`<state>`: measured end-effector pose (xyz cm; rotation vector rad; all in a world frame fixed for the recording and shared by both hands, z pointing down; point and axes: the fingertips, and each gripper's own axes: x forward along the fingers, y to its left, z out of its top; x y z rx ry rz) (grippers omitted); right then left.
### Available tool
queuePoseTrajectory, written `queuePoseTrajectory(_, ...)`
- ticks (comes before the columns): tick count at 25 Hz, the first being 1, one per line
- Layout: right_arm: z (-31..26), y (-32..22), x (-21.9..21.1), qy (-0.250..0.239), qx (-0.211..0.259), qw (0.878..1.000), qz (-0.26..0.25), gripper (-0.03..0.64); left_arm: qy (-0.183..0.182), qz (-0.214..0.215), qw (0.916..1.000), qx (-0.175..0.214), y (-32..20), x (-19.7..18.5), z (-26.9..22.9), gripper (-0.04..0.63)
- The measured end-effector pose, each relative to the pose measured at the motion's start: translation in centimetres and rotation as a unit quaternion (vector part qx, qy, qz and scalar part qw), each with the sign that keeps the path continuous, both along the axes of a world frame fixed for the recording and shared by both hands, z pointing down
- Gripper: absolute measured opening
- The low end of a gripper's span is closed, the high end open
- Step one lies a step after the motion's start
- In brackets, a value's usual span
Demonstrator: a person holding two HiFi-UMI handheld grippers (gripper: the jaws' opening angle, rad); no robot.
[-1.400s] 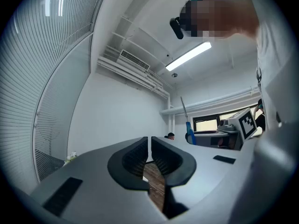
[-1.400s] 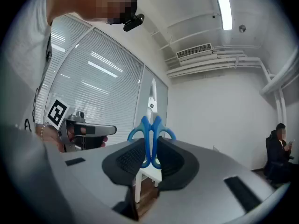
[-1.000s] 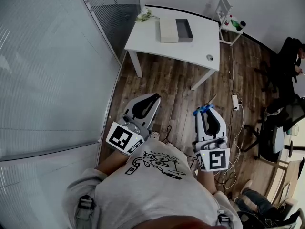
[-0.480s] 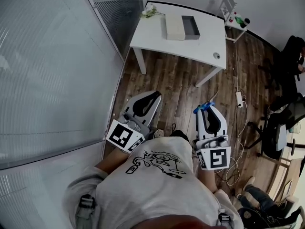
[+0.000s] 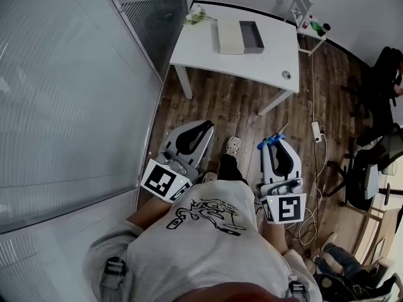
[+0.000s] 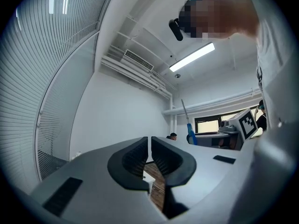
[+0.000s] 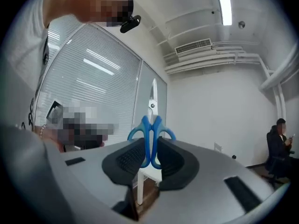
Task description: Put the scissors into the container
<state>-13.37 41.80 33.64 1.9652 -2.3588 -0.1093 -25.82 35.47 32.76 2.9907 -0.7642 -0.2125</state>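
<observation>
The scissors [image 5: 269, 143] have blue handles, and my right gripper [image 5: 276, 145] is shut on them. In the right gripper view the scissors [image 7: 151, 136] stand upright between the pads with the steel blades pointing up past the jaw tips. My left gripper [image 5: 199, 128] hangs level with the right one, shut with nothing in it; its jaws meet in the left gripper view [image 6: 149, 154]. The container [image 5: 252, 36], an open dark grey box, lies on the white table [image 5: 208, 49] far ahead of both grippers, with a beige block [image 5: 230, 36] beside it.
A glass partition with blinds [image 5: 69, 87] runs along the left. On the table are a flower sprig [image 5: 196, 16] and a small round thing [image 5: 286, 75]. A power strip [image 5: 315, 131] and cables lie on the wood floor; office chairs [image 5: 368, 175] stand right. My shoe [image 5: 233, 146] shows between the grippers.
The table has shifted slightly in the head view as I walk toward it. My foot has stepped forward between the grippers. Both grippers keep their pose and grip.
</observation>
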Motion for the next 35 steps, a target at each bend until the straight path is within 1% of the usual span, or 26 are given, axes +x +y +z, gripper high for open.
queuePoseTrajectory(7, 0.5, -1.4, 1.7, -0.004, 0.004, 1.000, 0.009, 0.087, -0.004, 0.007, 1.0000, 0.005, -1.2, 1.6, 0.3, 0.037)
queuePoseTrajectory(18, 0.4, -4.9, 5.1, -0.010, -0.001, 1.000, 0.006, 0.087, -0.007, 0.000, 1.0000, 0.003, -4.9, 4.7, 0.0, 0.037)
queuePoseTrajectory(30, 0.2, -10.2, 9.3, -0.013, -0.009, 1.000, -0.001, 0.087, -0.014, -0.007, 0.9999, 0.002, -10.1, 8.7, -0.7, 0.037)
queuePoseTrajectory(35, 0.2, -12.6, 10.8, -0.012, -0.012, 1.000, -0.011, 0.087, -0.017, -0.015, 0.9997, 0.002, -12.4, 10.2, -0.8, 0.037)
